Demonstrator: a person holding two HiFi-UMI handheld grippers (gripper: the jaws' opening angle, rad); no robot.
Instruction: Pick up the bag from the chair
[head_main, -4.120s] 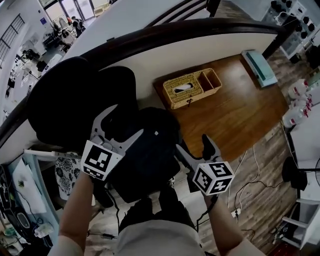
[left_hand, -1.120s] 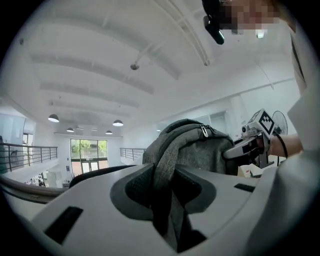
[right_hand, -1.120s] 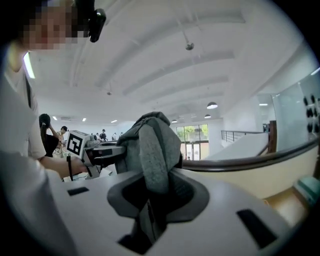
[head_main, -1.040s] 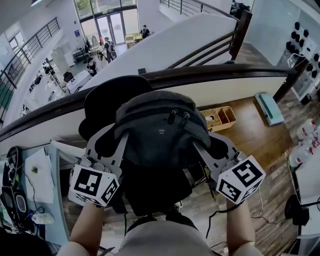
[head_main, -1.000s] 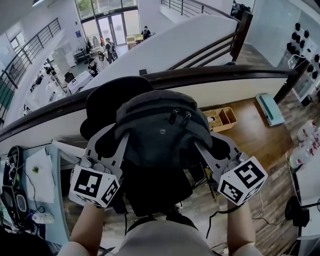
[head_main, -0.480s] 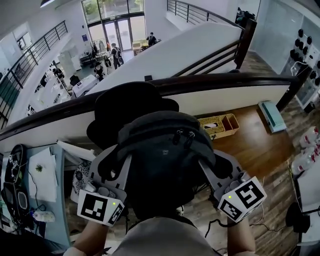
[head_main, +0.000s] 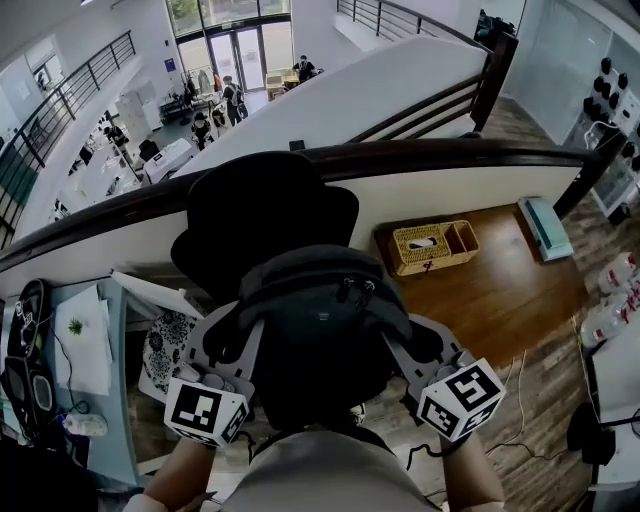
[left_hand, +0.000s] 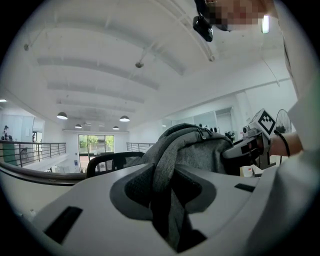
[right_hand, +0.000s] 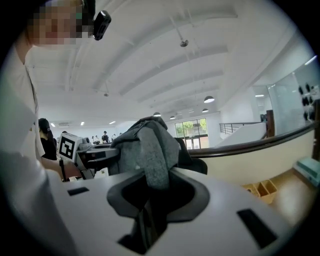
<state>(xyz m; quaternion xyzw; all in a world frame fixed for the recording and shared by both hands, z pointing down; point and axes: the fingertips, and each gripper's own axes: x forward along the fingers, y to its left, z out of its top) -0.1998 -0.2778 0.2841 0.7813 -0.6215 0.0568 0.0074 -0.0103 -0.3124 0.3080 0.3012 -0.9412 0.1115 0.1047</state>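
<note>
Clamping the rounded grey woven bag (head_main: 322, 318) are left tool (left_hand: 162, 194) and right tool (right_hand: 150, 195).

Dark handrail (head_main: 450, 152), wooden floor (head_main: 500, 290), glazed doors (head_main: 225, 45)

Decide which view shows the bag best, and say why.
The head view: the bag shows its whole top from above, held between the left gripper and right gripper. The left gripper view shows only its grey side and the fold in the jaws; the right gripper view, just a pinched fold.
</note>
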